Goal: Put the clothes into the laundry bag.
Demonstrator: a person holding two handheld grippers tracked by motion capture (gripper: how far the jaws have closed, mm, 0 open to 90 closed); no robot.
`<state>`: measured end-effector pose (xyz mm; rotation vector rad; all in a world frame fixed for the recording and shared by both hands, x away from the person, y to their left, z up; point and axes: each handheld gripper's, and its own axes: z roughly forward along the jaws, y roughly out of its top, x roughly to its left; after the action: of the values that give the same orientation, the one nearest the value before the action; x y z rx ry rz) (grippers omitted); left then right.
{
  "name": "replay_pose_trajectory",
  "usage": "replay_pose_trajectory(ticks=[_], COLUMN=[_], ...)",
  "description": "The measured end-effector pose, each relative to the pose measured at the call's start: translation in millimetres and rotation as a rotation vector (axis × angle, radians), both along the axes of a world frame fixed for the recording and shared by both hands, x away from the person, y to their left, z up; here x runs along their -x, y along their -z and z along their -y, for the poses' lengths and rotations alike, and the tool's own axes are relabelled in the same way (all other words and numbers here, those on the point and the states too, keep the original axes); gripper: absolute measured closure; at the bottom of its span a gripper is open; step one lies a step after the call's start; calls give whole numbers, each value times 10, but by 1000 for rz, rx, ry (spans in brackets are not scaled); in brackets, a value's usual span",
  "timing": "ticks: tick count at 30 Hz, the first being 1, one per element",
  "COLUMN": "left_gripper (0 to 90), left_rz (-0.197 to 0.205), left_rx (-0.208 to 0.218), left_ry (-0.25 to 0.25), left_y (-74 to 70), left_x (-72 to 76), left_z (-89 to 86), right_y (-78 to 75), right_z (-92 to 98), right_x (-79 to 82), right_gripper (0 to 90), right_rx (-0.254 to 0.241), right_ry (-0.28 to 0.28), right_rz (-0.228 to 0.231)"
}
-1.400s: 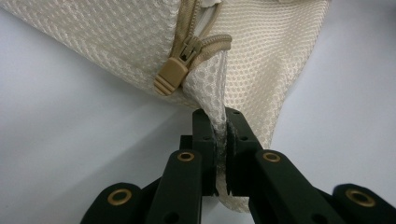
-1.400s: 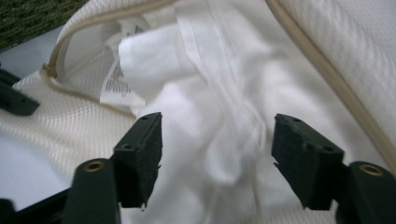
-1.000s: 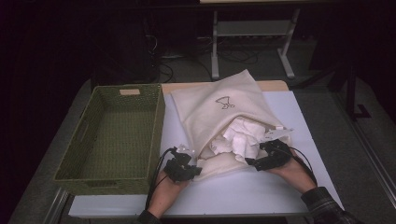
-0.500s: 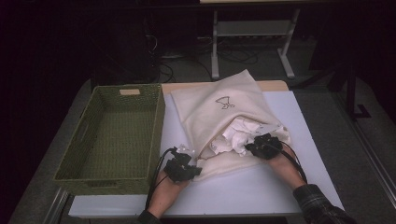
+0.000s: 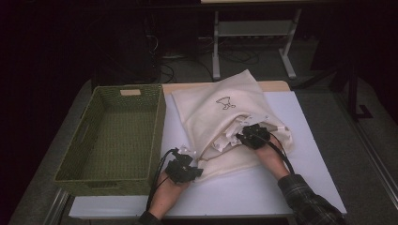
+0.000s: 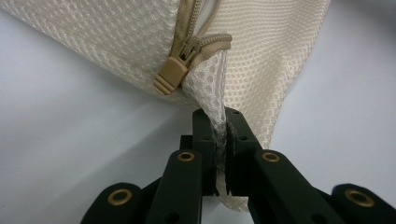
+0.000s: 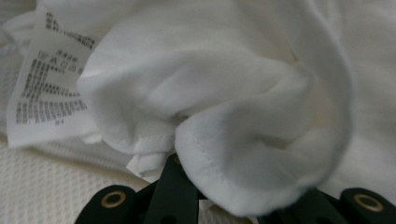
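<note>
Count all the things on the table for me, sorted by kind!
Baskets: 1, the green basket
Bags: 1, the cream mesh bag
Clothes: 1, the white garment at the bag's mouth
Grippers: 2, the left gripper pinching the bag, and the right gripper on the garment
Total: 5

A cream mesh bag (image 5: pixel 220 112) with a fine honeycomb weave lies at the frame's centre, a small dark line drawing printed near its top. Its zipper pull (image 6: pixel 169 76) is tan. A white garment (image 7: pixel 243 107) carries a white care label (image 7: pixel 44 79) with grey print. At left sits an olive-green woven basket (image 5: pixel 70 168). The table (image 5: pixel 263 192) is pale grey-white.
</note>
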<state>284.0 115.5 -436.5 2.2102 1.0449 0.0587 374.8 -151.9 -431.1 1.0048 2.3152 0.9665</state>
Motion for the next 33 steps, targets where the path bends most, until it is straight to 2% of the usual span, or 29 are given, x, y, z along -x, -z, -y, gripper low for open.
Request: replay_pose_trajectory(ticks=[8, 13, 25, 29, 33], left_gripper=[846, 846, 846, 845, 844], left_rz=[-4, -1, 2, 1, 0], left_rx=[-2, -1, 11, 12, 12], left_ry=[2, 1, 2, 2, 3], left_y=[0, -6, -26, -22, -22], left_x=[2, 4, 11, 8, 4], left_z=[1, 1, -15, -14, -18], right_y=[52, 70, 96, 80, 38], right_z=[-185, -299, -439, -403, -326], right_x=[-195, -324, -517, -478, -365], right_gripper=[824, 825, 816, 756, 606], right_rx=[-25, -17, -40, -43, -46], right_ry=[40, 68, 119, 105, 59], right_rz=[18, 34, 43, 23, -22])
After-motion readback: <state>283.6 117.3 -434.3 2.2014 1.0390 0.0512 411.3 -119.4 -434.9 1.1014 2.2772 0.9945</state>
